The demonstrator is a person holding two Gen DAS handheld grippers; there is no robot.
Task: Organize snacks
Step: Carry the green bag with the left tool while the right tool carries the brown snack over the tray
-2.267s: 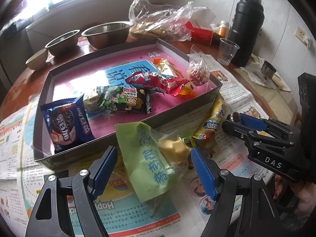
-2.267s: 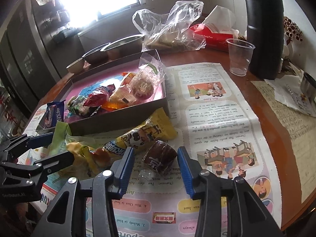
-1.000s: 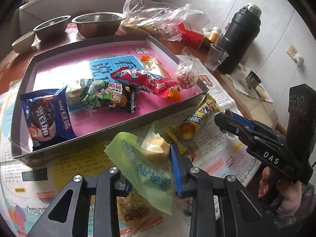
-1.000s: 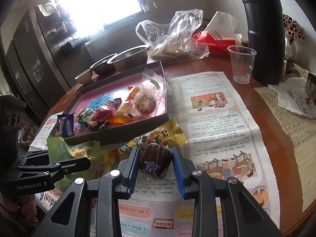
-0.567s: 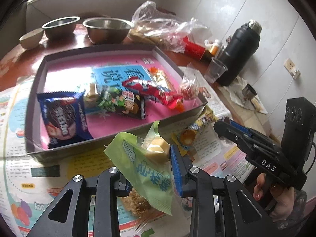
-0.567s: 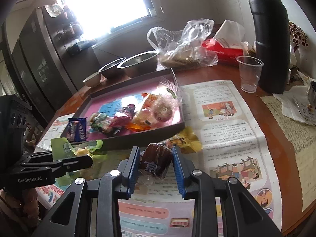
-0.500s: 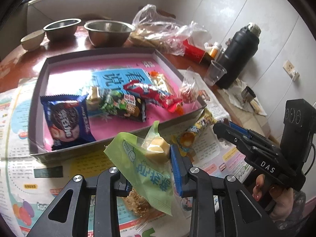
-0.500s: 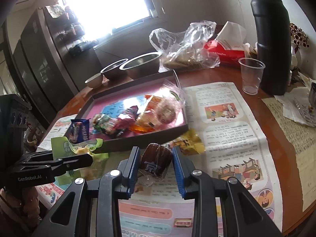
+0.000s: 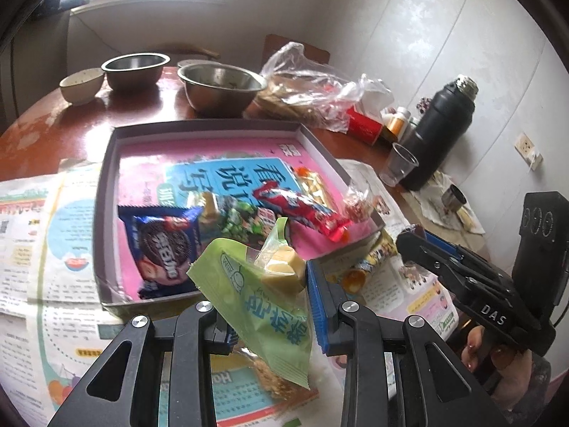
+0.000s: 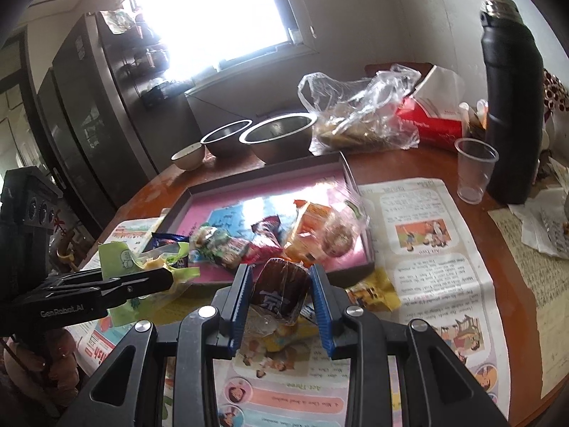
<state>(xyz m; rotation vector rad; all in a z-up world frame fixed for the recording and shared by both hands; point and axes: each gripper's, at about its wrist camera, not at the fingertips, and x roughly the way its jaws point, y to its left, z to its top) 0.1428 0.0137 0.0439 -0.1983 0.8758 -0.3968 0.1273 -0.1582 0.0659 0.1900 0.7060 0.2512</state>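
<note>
Our left gripper (image 9: 270, 306) pinches a green snack packet (image 9: 263, 306), held above the tray's (image 9: 106, 192) near edge. Our right gripper (image 10: 281, 306) clamps a brown wrapped cake (image 10: 281, 288) over the tray's near right corner, above a yellow packet (image 10: 373, 291) on the newspaper (image 10: 437, 249).

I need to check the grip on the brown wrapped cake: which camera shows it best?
The right wrist view. There the brown wrapped cake sits close and centred, pinched between the right gripper's blue pads. The left wrist view shows only a dark sliver of it at that gripper's tip.
</note>
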